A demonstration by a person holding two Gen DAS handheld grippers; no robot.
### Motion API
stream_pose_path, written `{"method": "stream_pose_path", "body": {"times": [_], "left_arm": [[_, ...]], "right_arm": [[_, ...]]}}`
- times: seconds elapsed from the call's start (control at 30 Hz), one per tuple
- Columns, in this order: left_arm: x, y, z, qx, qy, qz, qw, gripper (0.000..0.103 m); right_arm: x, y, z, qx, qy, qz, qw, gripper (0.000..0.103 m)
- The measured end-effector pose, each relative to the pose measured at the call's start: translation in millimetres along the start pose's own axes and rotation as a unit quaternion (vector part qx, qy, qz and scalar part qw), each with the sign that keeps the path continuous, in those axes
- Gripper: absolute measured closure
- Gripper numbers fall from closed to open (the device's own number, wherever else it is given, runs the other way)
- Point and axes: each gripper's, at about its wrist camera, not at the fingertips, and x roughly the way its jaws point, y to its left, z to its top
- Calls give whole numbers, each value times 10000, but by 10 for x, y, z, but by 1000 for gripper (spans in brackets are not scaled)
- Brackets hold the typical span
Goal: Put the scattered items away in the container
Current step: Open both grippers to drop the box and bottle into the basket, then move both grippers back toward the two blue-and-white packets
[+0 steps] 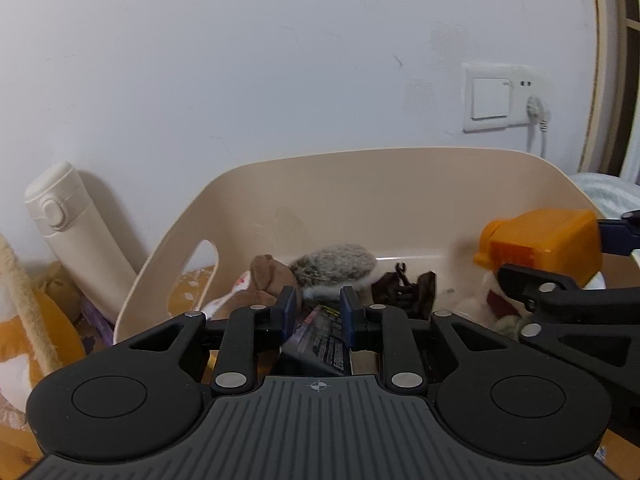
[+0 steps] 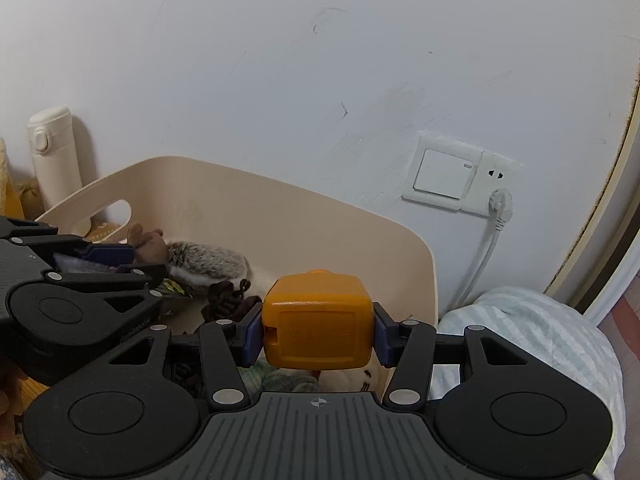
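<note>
The right tongs (image 2: 318, 338) clenched a glossy orange box (image 2: 318, 320) over the beige bin (image 2: 304, 220); the left tongs (image 1: 319, 312) stood apart around a dark printed packet (image 1: 320, 340).

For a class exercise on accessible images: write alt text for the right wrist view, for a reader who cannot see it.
The right gripper clamps an orange plastic block between its blue fingers over a beige bin holding a grey furry toy. The left gripper reaches in from the left; behind are a white wall, a switch and a cream flask.
</note>
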Motion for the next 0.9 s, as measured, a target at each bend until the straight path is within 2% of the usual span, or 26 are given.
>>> {"method": "stream_pose_path", "body": {"times": [0.03,0.1,0.13,0.2,0.37,0.6,0.7,0.9], "left_arm": [[-17,8,-12,-17,-3,-55,10000,72],[-46,11,-34,-32,7,-76,10000,58],[-65,10,-46,-21,-7,-60,10000,55],[-107,13,-70,5,-65,-53,10000,43],[-244,65,-107,-54,-229,-24,9997,29],[-466,148,-132,-32,-402,63,9992,25],[-598,214,-160,-130,-523,42,9985,21],[-837,347,-262,-376,-635,41,9973,20]], "right_arm": [[4,-5,-5,6,12,16,10000,53],[6,-15,-19,16,32,48,10000,54],[4,-21,-27,15,47,69,10000,54],[-25,-33,-46,4,30,75,10000,48],[-183,-65,-50,-10,-134,89,9999,42],[-425,-75,-48,-4,-365,137,9992,30],[-546,-91,-68,20,-470,153,9988,27],[-818,-203,-121,309,-667,329,9967,19]]}}
